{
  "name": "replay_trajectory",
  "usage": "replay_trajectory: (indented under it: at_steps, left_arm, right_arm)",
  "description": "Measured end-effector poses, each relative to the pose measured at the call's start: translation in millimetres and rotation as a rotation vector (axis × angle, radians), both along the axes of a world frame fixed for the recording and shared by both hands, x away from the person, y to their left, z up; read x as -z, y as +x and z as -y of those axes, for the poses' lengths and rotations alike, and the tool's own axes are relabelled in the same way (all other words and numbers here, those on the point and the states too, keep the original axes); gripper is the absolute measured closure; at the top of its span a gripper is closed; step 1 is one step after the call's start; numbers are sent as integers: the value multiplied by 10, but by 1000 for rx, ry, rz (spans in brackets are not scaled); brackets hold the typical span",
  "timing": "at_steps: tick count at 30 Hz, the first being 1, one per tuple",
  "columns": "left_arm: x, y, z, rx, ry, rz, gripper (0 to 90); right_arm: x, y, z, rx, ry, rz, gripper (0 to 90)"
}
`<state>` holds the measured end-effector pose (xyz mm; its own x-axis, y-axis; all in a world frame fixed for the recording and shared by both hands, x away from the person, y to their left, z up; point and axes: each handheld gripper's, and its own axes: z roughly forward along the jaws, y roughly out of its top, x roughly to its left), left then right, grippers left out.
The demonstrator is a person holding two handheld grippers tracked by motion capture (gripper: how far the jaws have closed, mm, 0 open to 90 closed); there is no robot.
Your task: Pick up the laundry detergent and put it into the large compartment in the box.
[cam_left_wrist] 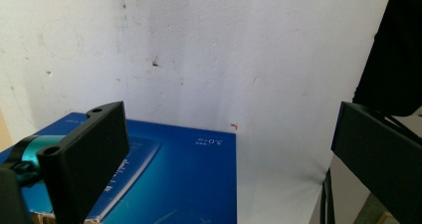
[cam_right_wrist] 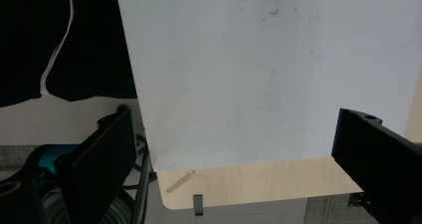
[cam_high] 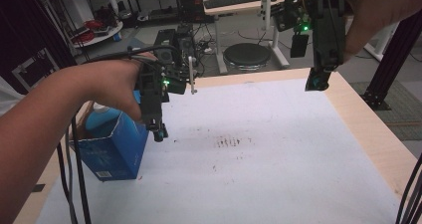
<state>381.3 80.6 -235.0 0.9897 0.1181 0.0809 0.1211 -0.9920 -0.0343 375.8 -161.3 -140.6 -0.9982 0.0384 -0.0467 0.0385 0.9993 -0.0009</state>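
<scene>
Blue box [cam_high: 117, 147] sits at the white mat's [cam_high: 278, 154] left edge.

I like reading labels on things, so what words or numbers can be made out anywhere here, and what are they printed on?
"5.0" followed by tiny unreadable marks: white print on the blue cardboard box, seen in the left gripper view.
Pale lettering lower on that face: too blurred to read.
White label at the box's bottom edge in the high view: too small to read.
No print shows on the white table cover.

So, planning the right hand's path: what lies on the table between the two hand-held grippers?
Nothing but bare white table cover, lightly smudged, in the high view, from the left hand-held gripper by the open blue cardboard box to the right hand-held gripper.
</scene>
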Motion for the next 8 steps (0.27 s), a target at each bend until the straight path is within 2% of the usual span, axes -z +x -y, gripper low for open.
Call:
replay_trajectory:
  at_steps: [8]
  left_arm:
    - [-2, 9, -19, 2, -6, 6, 16]
  right_arm:
    - [3, 5, -15, 5, -2, -3, 31]
